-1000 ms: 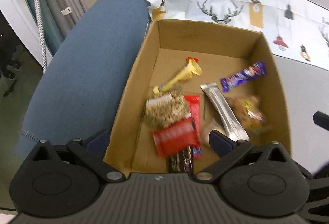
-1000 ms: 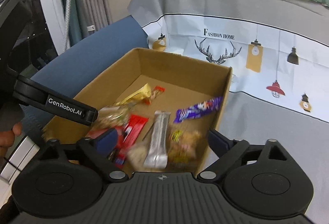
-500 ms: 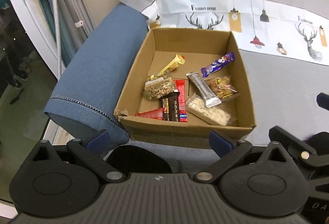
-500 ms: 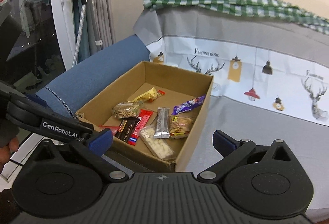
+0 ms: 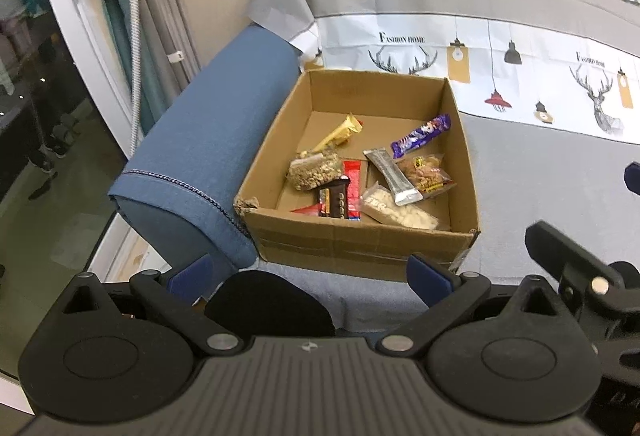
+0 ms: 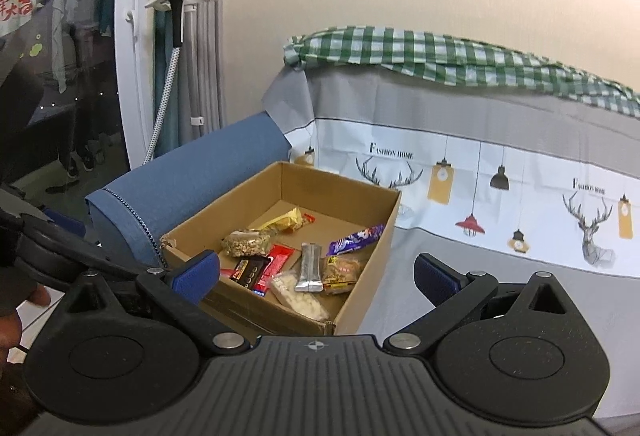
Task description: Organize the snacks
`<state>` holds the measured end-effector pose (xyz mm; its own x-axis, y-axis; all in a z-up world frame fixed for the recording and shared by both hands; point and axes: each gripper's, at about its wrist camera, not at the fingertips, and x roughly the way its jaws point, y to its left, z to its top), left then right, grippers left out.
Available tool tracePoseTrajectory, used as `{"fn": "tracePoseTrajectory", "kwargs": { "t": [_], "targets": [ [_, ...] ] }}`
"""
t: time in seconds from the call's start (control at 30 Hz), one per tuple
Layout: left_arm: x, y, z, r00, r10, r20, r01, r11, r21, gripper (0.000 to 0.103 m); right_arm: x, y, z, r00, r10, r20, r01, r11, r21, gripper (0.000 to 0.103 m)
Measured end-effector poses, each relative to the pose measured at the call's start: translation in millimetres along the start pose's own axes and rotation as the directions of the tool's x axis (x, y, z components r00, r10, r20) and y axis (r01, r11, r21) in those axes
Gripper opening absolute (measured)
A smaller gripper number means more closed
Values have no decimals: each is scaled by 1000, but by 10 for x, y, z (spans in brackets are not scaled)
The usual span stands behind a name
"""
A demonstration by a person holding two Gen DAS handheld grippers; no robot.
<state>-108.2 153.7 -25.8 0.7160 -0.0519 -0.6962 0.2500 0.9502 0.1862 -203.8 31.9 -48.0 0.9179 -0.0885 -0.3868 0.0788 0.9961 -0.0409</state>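
"Fashion Home" cloth (image 6: 440, 163) backs the snack box (image 5: 360, 248); both tools, left (image 5: 310, 276) and right (image 6: 316, 272), gape wide, empty.

We look down from both wrists, well back, onto the same cardboard box (image 5: 360, 248) (image 6: 280, 310), ours left steeper.

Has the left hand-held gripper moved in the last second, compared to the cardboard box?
Yes. The left hand-held gripper pulled back and up from the cardboard box; its fingertips were over the snacks, now before the near wall.
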Motion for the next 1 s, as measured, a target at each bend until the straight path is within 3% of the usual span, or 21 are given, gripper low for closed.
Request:
{"fn": "tracePoseTrajectory", "kwargs": {
  "t": [1.0],
  "targets": [
    [-26,2,-91,999,39,23,-40,999,12,103,-59,90,-75,1000,4,2,-4,999,-32,102]
  ]
}}
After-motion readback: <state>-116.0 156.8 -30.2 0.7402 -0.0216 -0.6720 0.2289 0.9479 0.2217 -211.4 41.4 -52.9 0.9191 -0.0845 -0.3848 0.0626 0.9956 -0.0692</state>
